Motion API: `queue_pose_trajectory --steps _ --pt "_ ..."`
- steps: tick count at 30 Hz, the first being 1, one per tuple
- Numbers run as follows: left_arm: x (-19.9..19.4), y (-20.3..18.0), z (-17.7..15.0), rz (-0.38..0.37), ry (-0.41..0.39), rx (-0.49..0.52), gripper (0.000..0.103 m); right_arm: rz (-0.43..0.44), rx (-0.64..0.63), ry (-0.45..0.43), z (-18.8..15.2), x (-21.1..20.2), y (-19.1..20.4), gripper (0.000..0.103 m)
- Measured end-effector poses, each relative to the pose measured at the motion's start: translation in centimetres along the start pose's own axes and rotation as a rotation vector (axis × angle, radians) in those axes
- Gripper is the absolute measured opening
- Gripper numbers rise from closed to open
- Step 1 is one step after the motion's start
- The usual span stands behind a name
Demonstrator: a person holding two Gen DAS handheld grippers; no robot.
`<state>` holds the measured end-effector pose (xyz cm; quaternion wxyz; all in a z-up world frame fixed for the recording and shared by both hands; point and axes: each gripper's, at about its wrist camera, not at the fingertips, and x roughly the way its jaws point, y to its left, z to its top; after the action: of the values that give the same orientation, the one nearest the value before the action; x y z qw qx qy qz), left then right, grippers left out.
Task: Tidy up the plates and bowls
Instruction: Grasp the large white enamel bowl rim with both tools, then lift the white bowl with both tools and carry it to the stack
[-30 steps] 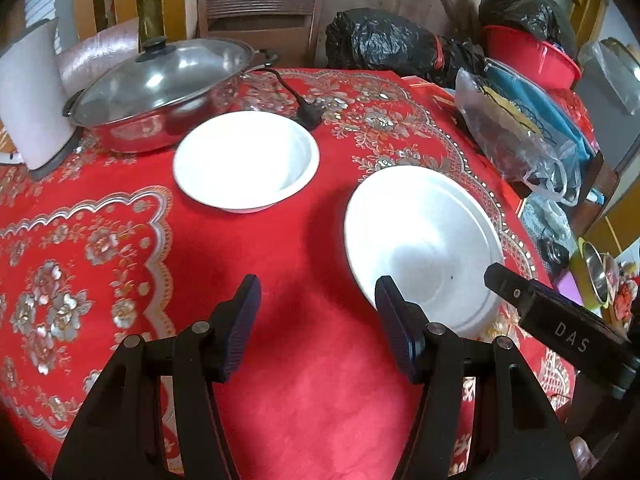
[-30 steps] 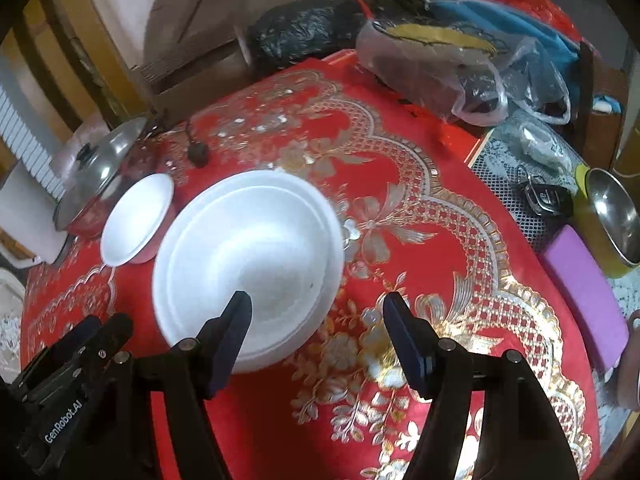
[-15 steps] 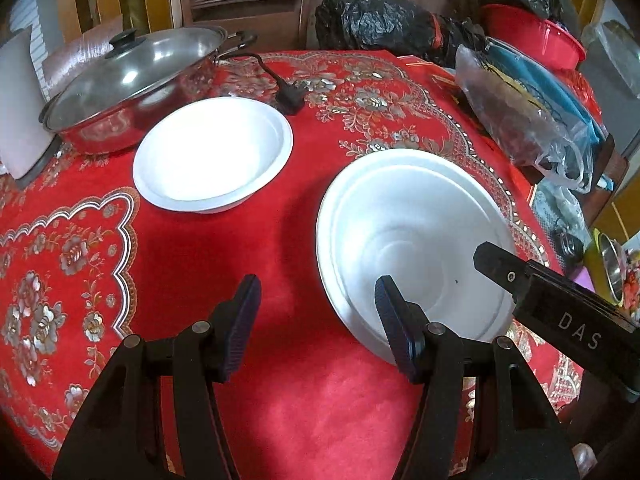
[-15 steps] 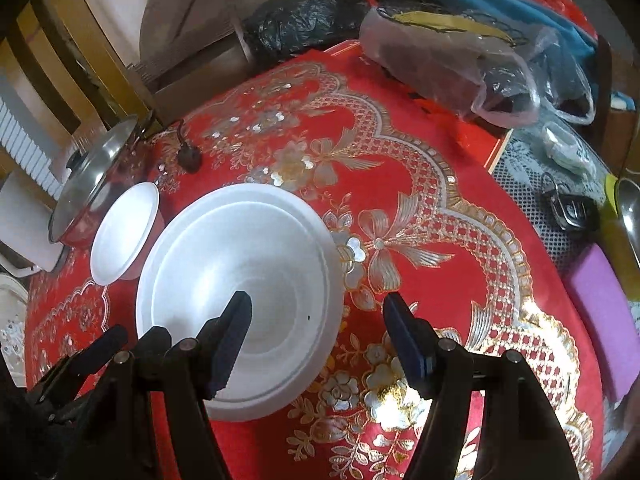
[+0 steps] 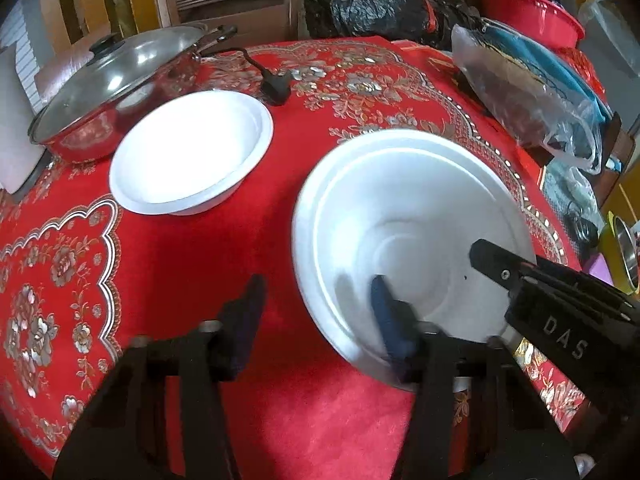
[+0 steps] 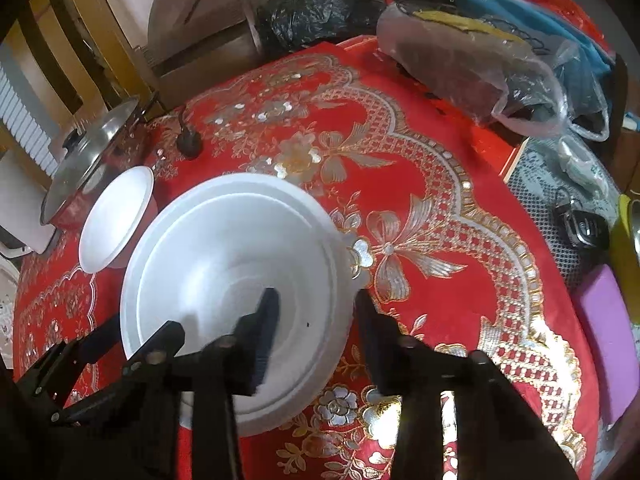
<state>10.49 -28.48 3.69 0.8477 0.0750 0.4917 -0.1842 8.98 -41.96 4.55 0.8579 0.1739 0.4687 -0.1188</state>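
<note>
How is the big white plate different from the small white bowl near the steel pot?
The plate is wider and shallower than the bowl. Both claws straddle the plate's rim: the left claw on its near-left edge, the right claw on its right edge, while nothing touches the bowl. The bowl sits beside the lidded pot; the plate lies apart from it, nearer the claws. Both are plain white, upright and empty on the red tablecloth.

one white plate (image 5: 408, 216), one white bowl (image 5: 188, 152), one lidded pot (image 5: 112, 84)
</note>
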Motion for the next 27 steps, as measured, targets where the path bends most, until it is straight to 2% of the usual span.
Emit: queue_pose_trajectory --steps 4,13,27 --pt "0.5 -0.2 -0.2 -0.002 0.013 0.009 0.026 0.021 -0.026 0.014 -0.5 0.5 0.6 0.032" --pt "-0.2 0.7 -0.2 0.028 -0.011 0.003 0.024 0.008 -0.08 0.022 -1.3 0.5 2.1 0.032" --pt "-3.5 3.2 -2.0 0.043 -0.049 -0.017 0.024 0.024 -0.136 -0.007 -3.0 -1.9 5.2 0.035"
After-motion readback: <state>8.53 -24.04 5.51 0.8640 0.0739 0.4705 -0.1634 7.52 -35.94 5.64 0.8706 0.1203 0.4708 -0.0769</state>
